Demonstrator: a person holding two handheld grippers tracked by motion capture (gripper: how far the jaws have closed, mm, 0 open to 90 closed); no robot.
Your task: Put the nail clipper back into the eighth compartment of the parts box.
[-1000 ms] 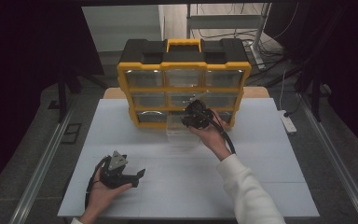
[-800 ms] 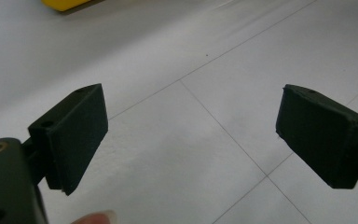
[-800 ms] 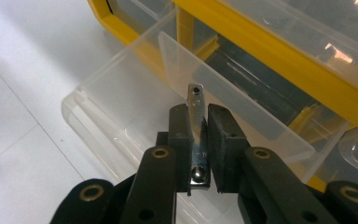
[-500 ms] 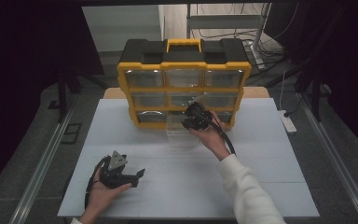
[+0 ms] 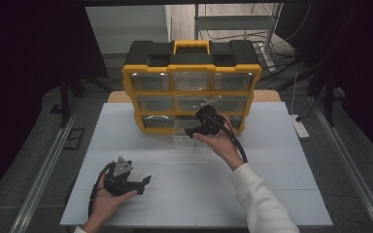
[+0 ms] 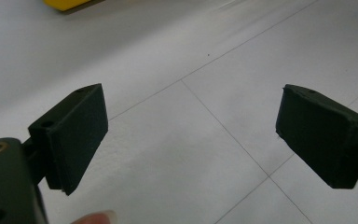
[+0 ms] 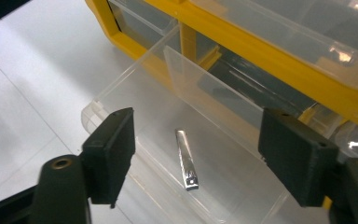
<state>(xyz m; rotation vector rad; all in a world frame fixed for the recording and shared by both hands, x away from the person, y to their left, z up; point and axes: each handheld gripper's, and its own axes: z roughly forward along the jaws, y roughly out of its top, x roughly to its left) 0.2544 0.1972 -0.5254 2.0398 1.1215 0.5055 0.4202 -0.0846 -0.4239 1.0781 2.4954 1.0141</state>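
Nail clipper (image 7: 186,160): slim, shiny metal, lying flat on the floor of the clear drawer (image 7: 135,93), below and between the right gripper (image 7: 196,156) fingers. Those have just been opening and stand wide, holding nothing, likely a release into the pulled-out drawer of the yellow organizer (image 5: 192,73). Left gripper (image 6: 191,135) fingers wide, empty, over bare table (image 6: 177,70).

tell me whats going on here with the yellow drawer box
A person works a gripper in each hand. The right gripper, whose jaws have just been opening, hangs over a clear drawer pulled out of the yellow organizer; a nail clipper lies loose inside. The left gripper rests open on the white table.
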